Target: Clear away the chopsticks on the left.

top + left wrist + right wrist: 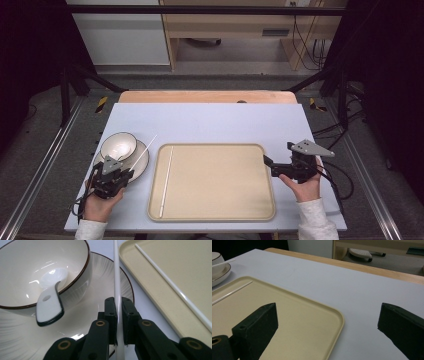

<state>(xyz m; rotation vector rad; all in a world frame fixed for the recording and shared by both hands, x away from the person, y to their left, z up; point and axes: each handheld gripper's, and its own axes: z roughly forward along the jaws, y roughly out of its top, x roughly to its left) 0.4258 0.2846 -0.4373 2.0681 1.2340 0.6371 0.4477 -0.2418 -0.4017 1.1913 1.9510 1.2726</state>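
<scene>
Your left gripper (117, 307) has its jaws pressed onto a thin white chopstick (116, 277) — it runs straight up between them, over the rim of the plate (105, 287). From above, that stick (145, 145) slants up and away from your left gripper (124, 172), past the plate's far right edge.

The plate is round and shiny white with fine ribs and a dark rim. On it sits a smooth white bowl (75, 272), also dark-rimmed. Inside the bowl lies a white spoon (48, 302) with a dark edge; its handle sticks out over the bowl's near rim.

Just beside the plate is a flat tan tray (260, 200) with rounded corners and a low raised lip. A second white chopstick (166, 180) lies in it, close along its left side. The rest of the tray is bare.

Your right gripper (277, 162) hovers at the tray's right edge — its jaws are spread wide, holding nothing. The pale table (225, 120) is open beyond the tray, back to a wooden strip (372, 268) at the far edge.
</scene>
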